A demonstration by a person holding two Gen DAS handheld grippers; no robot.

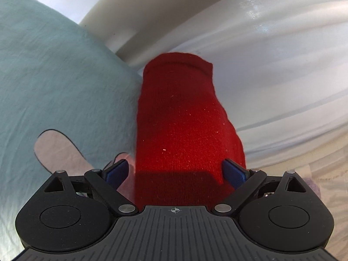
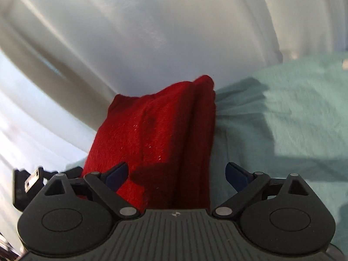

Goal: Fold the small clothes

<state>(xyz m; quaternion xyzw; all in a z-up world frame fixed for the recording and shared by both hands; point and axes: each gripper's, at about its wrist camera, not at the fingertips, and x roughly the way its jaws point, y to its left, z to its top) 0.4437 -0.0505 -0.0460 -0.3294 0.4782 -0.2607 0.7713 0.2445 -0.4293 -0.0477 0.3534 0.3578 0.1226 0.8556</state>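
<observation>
A red knit garment (image 1: 180,126) fills the middle of the left wrist view and runs back between the blue pads (image 1: 233,173) of my left gripper (image 1: 176,171). The jaws stand wide apart with the cloth lying loose between them. In the right wrist view the same red garment (image 2: 156,134) shows folded layers and reaches down between the pads (image 2: 117,174) of my right gripper (image 2: 176,174), also wide open. It lies on a pale teal sheet (image 2: 282,113). The garment's near end is hidden under both gripper bodies.
The teal sheet (image 1: 54,76) has a pink shape with a dark outline (image 1: 56,150) printed on it. A white curved frame or wall (image 1: 261,43) rises behind the garment. Part of the other gripper (image 2: 28,182) shows at the left edge of the right wrist view.
</observation>
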